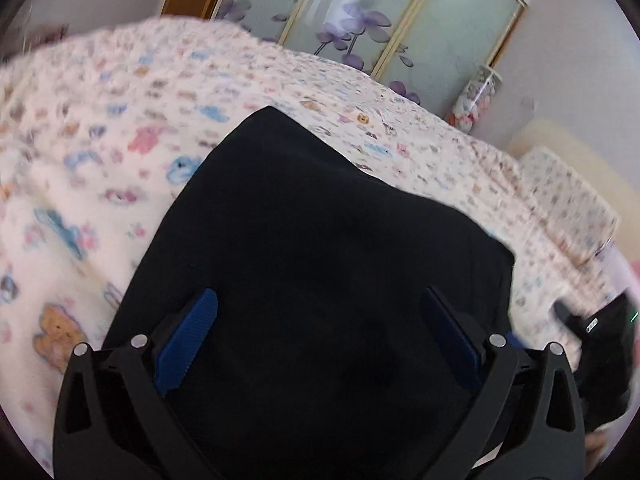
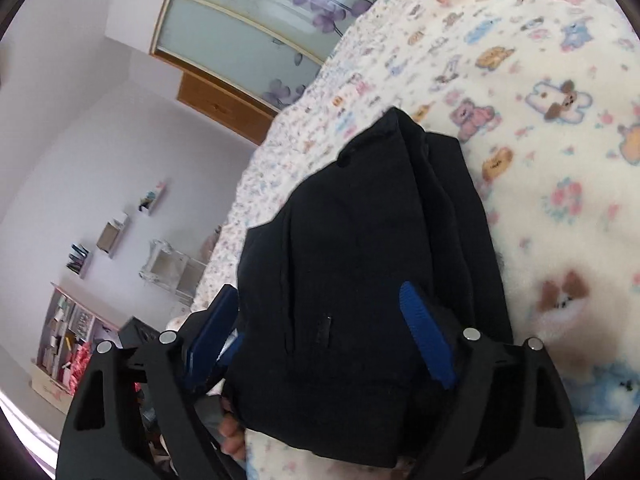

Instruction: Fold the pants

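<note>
the left gripper (image 1: 320, 336) hangs over black cloth, its blue pads (image 1: 188, 340) spread wide with nothing pinched between them. the right gripper (image 2: 328, 336) likewise stands parted, its pads (image 2: 428, 336) clear of the fabric that lies between and under them; neither tool holds anything. a fingertip (image 2: 232, 436) of the person shows at the lower edge of the right wrist view, just beside the cloth's near edge.

the pants (image 1: 316, 216) lie on the blanket (image 1: 100, 184), a pale fleece printed with bears and puppies, and appear already folded into a compact, thick bundle. in the right wrist view the pants (image 2: 360, 240) show stacked layers along the right side and a rounded far end, with the blanket (image 2: 560, 160) bare beyond. the bundle sits near the bed's edge on that side.

judged from this, the fold looks finished or nearly so, and the step in hand is the release. the next move, if any, calls for a light press or tuck to square the loose layers on the right edge, then a clean lift away without snagging the top layer.

farther off stand sliding doors (image 1: 360, 32) of frosted glass with purple flowers, and wall shelves (image 2: 112, 236) above a cluttered bookcase (image 2: 68, 344).
</note>
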A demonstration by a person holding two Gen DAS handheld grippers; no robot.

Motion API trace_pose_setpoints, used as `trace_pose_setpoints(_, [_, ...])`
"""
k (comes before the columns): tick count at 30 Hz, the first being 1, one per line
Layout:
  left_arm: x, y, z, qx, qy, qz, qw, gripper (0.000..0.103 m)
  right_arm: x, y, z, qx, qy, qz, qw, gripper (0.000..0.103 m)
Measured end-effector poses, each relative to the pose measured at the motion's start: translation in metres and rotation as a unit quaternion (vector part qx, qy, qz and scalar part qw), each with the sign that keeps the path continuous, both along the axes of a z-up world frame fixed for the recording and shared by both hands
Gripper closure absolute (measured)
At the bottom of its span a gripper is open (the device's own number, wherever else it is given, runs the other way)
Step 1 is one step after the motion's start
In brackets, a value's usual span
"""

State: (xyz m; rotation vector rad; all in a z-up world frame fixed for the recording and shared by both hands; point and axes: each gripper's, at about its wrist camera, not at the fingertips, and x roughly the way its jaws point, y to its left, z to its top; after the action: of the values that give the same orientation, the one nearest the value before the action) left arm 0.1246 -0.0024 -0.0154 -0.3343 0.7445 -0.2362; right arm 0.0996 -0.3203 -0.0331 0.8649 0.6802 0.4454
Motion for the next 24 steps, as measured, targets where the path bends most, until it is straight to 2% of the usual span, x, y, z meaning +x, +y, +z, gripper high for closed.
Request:
trace_pose_setpoints(3, [-0.001,0.003,-0.001,-0.011,-0.003,-0.003,0.9999,0.002,-0.012,-0.018,0.017,-0.003,-0.043,-0.030,0.999,0.018])
trace_pose_setpoints(6, [-0.004,0.009,0.002,-0.020,-0.005,0.002,0.9998,0.002,-0.011,-0.035,0.017,-0.035,-0.019,-0.073,0.997,0.018])
trace_pose_setpoints(8, [-0.008,0.006,0.007,-0.005,-0.012,0.005,0.9999,0.002,-0.010,-0.039,0.017,-0.063,-0.003,-0.085,0.994,0.018])
trace_pose_setpoints(10, [-0.017,0.001,0.015,0.019,-0.037,0.001,0.9991,0.002,-0.008,-0.037,0.018,-0.085,0.002,-0.089,0.992,0.018])
trace_pose_setpoints(12, [-0.023,-0.005,0.021,0.063,-0.063,0.010,0.9960,0.002,-0.005,-0.033,0.016,-0.105,0.009,-0.085,0.991,0.018])
trace_pose_setpoints(15, [-0.029,-0.015,0.025,0.115,-0.078,0.018,0.9901,0.002,-0.003,-0.026,0.010,-0.132,0.024,-0.078,0.988,0.018])
trace_pose_setpoints(18, [-0.029,-0.022,0.025,0.144,-0.076,0.012,0.9866,0.002,-0.008,-0.027,0.008,-0.144,0.024,-0.071,0.987,0.016])
trace_pose_setpoints(20, [-0.029,-0.025,0.025,0.154,-0.078,0.006,0.9850,0.002,-0.009,-0.025,0.009,-0.149,0.021,-0.068,0.986,0.011])
trace_pose_setpoints(24, [-0.031,-0.030,0.026,0.169,-0.083,0.003,0.9821,0.002,-0.007,-0.022,0.008,-0.161,0.026,-0.059,0.985,0.009])
